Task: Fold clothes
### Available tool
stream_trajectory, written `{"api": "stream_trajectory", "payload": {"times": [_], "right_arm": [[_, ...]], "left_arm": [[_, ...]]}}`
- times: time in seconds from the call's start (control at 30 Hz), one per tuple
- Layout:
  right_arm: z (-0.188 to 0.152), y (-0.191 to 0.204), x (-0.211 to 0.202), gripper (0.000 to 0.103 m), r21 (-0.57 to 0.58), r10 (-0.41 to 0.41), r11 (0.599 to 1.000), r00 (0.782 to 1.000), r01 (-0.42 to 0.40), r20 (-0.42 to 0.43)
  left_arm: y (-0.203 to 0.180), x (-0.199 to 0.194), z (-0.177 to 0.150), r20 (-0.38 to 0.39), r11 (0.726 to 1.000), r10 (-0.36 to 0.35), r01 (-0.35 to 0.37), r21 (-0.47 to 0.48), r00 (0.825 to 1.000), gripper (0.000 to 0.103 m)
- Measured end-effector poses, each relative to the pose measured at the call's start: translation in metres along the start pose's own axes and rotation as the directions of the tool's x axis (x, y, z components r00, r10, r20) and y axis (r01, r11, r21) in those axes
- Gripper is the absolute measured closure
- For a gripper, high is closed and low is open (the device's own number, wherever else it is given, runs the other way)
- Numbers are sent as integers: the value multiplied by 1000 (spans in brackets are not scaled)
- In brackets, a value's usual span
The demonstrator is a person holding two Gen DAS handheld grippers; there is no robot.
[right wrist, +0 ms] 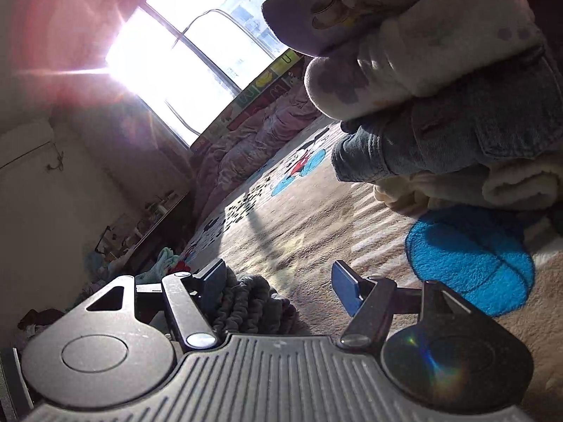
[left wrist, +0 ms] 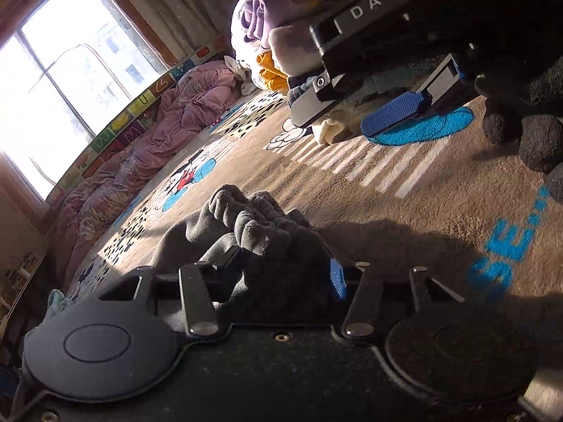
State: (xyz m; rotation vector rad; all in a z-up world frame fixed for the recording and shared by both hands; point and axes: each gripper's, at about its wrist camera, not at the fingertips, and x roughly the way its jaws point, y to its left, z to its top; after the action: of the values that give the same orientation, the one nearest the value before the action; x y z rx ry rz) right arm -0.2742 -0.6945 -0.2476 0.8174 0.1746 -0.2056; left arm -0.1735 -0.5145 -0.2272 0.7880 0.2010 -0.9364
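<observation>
A dark grey garment (left wrist: 246,232) with a gathered elastic band lies bunched on the printed rug. My left gripper (left wrist: 281,274) is shut on the garment, cloth filling the gap between its fingers. My right gripper (right wrist: 278,281) is open and empty, with the garment's ribbed band (right wrist: 250,302) just beside its left finger. In the left wrist view the right gripper (left wrist: 387,95) hangs above the rug at the upper right, held by a hand in a dark glove (left wrist: 520,105). A stack of folded clothes (right wrist: 440,88) stands close ahead of the right gripper.
The beige cartoon rug (left wrist: 352,190) has blue patches (right wrist: 471,260). A pink quilt (left wrist: 169,130) lies along the wall under a bright window (left wrist: 63,70). The folded stack also shows in the left wrist view (left wrist: 274,35). Clutter and a low shelf sit at far left (right wrist: 133,235).
</observation>
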Motion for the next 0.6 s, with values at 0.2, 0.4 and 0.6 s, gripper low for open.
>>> {"api": "stream_trajectory", "payload": {"times": [0.2, 0.4, 0.6], "right_arm": [[-6, 35, 9, 40, -149, -3, 989, 999, 9, 44], [-36, 113, 30, 67, -514, 41, 858, 996, 7, 83], [-63, 144, 69, 71, -664, -49, 747, 999, 39, 4]], "left_arm": [[86, -40, -14, 79, 958, -2, 24, -285, 997, 54], [145, -24, -46, -2, 872, 93, -83, -482, 996, 66], [159, 8, -52, -3, 851, 32, -28, -524, 999, 67]]}}
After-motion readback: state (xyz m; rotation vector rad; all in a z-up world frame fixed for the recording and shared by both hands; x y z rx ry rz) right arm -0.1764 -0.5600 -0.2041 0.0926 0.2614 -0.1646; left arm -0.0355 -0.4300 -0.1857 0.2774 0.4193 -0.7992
